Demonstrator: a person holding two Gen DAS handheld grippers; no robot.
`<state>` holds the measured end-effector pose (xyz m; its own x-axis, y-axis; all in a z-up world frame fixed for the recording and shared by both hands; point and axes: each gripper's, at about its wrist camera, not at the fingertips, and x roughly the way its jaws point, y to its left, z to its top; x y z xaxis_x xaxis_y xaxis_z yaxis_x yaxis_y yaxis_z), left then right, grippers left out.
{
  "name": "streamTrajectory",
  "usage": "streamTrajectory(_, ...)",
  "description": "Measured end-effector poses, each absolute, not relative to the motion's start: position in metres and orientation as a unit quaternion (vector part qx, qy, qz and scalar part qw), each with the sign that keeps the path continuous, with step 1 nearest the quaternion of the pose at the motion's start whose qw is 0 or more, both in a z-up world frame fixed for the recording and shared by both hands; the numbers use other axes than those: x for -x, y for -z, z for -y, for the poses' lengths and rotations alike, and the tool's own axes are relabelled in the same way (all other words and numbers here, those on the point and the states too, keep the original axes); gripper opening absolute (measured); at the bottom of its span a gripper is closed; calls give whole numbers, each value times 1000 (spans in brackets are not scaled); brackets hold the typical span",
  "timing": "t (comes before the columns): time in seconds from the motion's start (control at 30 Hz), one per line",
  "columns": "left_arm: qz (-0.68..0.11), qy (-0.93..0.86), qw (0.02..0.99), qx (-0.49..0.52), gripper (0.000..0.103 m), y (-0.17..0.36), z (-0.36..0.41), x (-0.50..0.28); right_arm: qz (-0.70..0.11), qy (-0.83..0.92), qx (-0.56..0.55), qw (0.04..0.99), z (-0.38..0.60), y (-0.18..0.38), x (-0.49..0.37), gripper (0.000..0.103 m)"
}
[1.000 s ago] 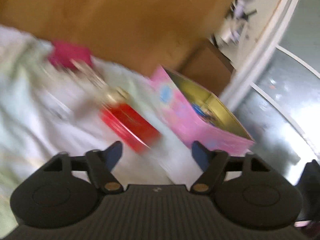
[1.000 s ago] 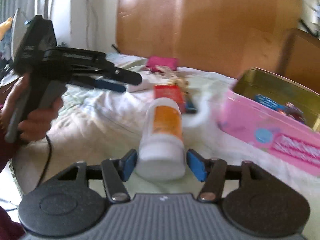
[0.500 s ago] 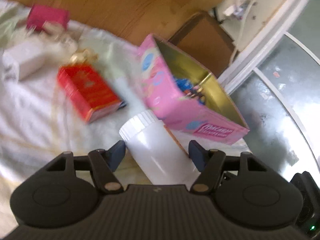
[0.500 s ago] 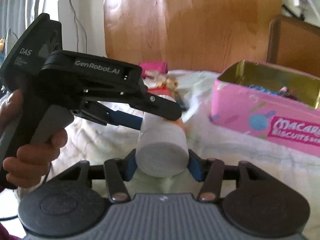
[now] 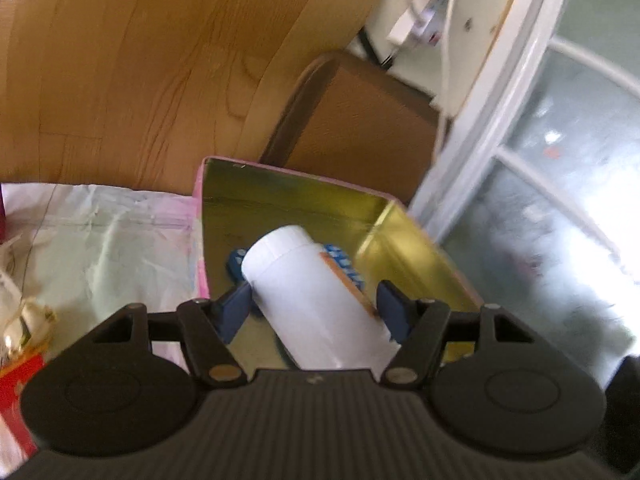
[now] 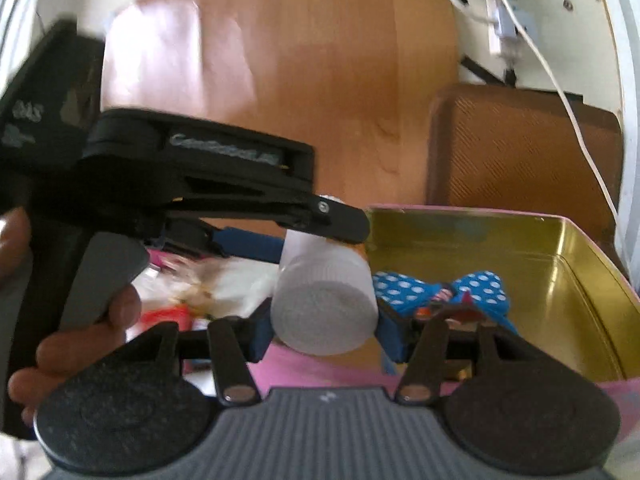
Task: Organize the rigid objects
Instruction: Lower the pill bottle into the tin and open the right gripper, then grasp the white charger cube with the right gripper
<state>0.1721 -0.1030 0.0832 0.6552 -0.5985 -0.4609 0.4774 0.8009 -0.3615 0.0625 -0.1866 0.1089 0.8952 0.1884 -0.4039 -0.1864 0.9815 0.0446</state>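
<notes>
White bottle (image 5: 316, 300) over the pink tin (image 6: 560, 264), seemingly pinched between both grippers' half-open fingers (image 5: 234, 308).

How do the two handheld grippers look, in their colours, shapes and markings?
Both grippers, left gripper and right gripper, are black with blue finger pads, round discs at each side and a ribbed grey base. The left one carries blurred white lettering and a grey trigger.

white ribbed-cap bottle (image 5: 308, 300) | orange label | lying tilted | over open pink, gold-lined tin (image 5: 280, 200)
</notes>
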Motion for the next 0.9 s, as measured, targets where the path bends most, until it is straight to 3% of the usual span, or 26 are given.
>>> streamTrajectory(0.23,-291,279,913,61,71,-74,112,-168,-201,-60,-31,977,201,-99,-64,60)
streamTrajectory(0.5,-186,239,948,99,71,-102,-17,-100,-122,-102,-79,984,195,-130,-14,55)
streamTrajectory(0.73,-220,11,966,133,70,-40,-158,-97,-201,-264,2,943,90,-112,-49,53)
streamTrajectory(0.9,-235,-33,953,189,70,-9,-201,-99,-240,-311,64,917,13,-91,-84,59)
